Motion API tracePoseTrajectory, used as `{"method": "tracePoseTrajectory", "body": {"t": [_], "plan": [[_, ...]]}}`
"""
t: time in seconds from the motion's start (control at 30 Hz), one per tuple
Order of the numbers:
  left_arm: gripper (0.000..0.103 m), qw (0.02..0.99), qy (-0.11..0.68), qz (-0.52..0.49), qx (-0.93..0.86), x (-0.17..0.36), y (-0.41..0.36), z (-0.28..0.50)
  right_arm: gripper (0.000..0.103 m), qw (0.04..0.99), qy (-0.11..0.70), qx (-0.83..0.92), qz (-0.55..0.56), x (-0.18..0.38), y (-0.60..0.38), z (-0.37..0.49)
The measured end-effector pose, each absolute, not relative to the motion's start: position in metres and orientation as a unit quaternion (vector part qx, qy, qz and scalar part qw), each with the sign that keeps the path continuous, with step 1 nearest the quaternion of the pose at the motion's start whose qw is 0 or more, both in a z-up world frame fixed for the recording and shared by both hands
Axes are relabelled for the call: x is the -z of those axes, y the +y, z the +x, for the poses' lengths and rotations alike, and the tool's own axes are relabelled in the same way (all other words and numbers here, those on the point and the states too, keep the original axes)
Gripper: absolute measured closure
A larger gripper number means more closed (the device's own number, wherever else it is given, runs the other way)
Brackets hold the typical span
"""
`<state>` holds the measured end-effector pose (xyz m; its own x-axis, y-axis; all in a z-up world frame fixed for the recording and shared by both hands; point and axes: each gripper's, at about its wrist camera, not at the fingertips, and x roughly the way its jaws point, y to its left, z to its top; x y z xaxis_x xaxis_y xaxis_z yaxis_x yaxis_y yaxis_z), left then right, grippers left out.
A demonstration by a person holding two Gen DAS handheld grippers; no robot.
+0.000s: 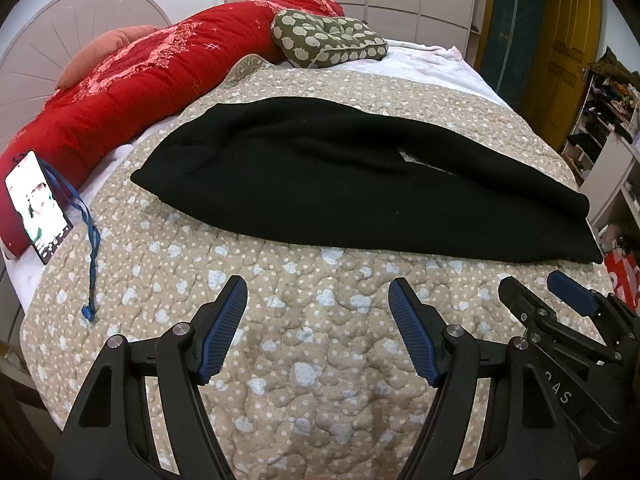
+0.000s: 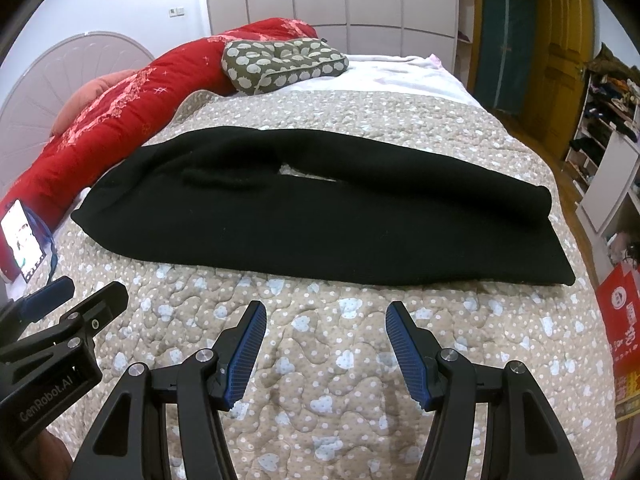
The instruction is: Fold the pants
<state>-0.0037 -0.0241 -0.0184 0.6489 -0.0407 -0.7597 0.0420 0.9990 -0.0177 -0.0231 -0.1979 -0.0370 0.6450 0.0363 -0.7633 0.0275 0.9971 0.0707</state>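
Note:
Black pants (image 1: 340, 176) lie lengthwise across the quilted bed, one leg folded over the other; they also show in the right wrist view (image 2: 320, 216). My left gripper (image 1: 318, 288) is open and empty, hovering over the quilt just in front of the pants' near edge. My right gripper (image 2: 326, 312) is open and empty too, close in front of the same edge. The right gripper shows at the right edge of the left wrist view (image 1: 536, 284), and the left gripper at the left edge of the right wrist view (image 2: 92, 288).
A beige quilt (image 1: 280, 340) with blue hearts covers the bed. A phone (image 1: 36, 208) with a blue lanyard (image 1: 90, 236) leans on a red duvet (image 1: 140, 80) at the left. A green patterned cushion (image 1: 328, 38) lies at the back. Shelves (image 1: 608, 120) and a red box (image 2: 620, 312) stand to the right.

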Motion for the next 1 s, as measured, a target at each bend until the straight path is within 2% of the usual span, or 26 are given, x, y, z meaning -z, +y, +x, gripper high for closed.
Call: {"method": "tracePoseTrajectory", "body": {"t": [0.63,1.0], "plan": [[0.029,0.903,0.427,-0.008,0.033,0.028,-0.024,0.003,0.043,0.9,0.434,-0.012,0.037,0.044,-0.193,-0.016],[0.029,0.894,0.446,-0.038,0.009,0.035,0.007,0.025,0.043,0.896,0.441,-0.028,0.053,0.054,-0.197,-0.01]]}}
